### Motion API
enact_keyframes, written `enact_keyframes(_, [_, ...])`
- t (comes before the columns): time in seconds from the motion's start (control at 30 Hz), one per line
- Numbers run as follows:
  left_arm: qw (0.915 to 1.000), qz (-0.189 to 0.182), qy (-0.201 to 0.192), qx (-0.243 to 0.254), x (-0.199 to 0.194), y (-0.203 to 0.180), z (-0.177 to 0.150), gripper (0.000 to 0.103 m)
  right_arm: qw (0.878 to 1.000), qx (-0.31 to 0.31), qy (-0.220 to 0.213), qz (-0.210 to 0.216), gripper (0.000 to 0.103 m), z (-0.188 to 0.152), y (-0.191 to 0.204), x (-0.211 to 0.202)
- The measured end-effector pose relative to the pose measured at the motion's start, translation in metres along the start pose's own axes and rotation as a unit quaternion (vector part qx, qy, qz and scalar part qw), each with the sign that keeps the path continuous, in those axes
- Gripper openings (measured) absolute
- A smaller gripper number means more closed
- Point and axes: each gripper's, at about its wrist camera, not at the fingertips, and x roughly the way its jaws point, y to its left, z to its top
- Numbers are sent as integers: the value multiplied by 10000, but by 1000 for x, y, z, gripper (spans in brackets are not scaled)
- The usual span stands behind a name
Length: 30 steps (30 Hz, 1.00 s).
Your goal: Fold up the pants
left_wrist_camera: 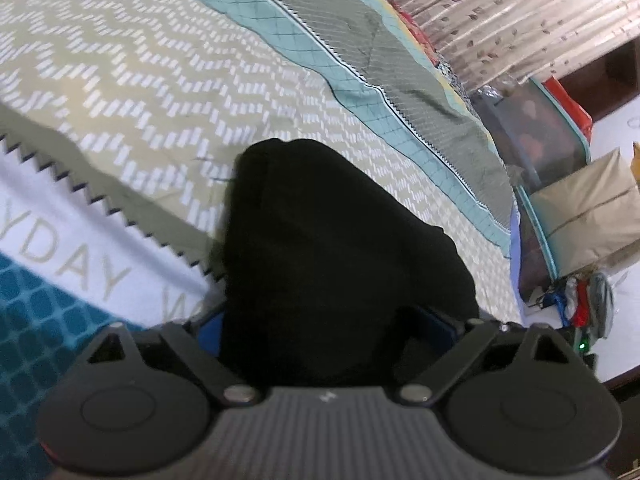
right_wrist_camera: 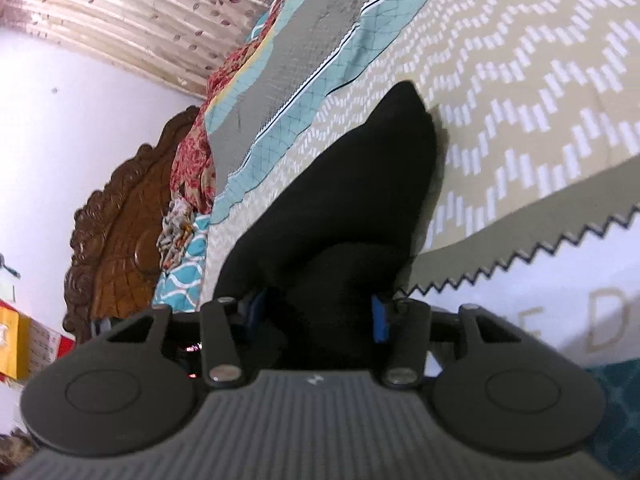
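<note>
The black pants fill the middle of the left wrist view, bunched between the blue fingers of my left gripper, which is shut on the cloth and holds it above the bed. In the right wrist view the black pants rise to a pointed corner over the bedspread. My right gripper is shut on them too, its blue fingers pressed against the fabric. The fingertips of both grippers are hidden by the cloth.
The bed carries a beige chevron bedspread with teal and grey quilted bands. A carved wooden headboard and pillows are at one end. Boxes and bags stand on the floor by a curtain.
</note>
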Motion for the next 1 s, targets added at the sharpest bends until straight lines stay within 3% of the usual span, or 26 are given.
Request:
enact_keyframes(0.07, [9999, -16, -48, -98, -9, 5, 0, 103, 9996, 188, -146, 163, 63, 0, -3, -9])
enact_keyframes(0.2, [9994, -65, -202, -284, -26, 15, -1, 103, 9987, 343, -296, 251, 71, 3, -6, -24])
enact_keyframes(0.37, [9994, -207, -34, -287, -4, 13, 0, 103, 9999, -116, 19, -83, 73, -1, 12, 10])
enact_keyframes(0.43, [9996, -250, 24, -120, 10, 4, -1, 97, 9986, -427, 255, -195, 72, -8, 23, 31])
enact_keyframes(0.5, [9999, 14, -5, 108, 17, -8, -4, 88, 9979, -538, 237, -256, 68, -9, 29, 37])
enact_keyframes(0.57, [9998, 85, -27, 184, 15, -17, -2, 69, 9972, -666, 157, -307, 45, -7, 34, 34])
enact_keyframes(0.67, [9995, -22, -112, 294, 9, -35, 11, 58, 9940, -1039, 36, -328, 31, -3, 48, 22])
enact_keyframes(0.77, [9969, -238, -244, 714, 13, -68, 32, 58, 9859, -1611, -289, -352, 27, 11, 74, 14])
enact_keyframes(0.87, [9910, -337, -458, 1208, 25, -99, 53, 58, 9741, -2057, -898, -278, 27, 40, 93, 1])
enact_keyframes(1.0, [9873, -544, -546, 1389, 64, -124, 88, 58, 9593, -2387, -1432, -469, 27, 82, 98, -6])
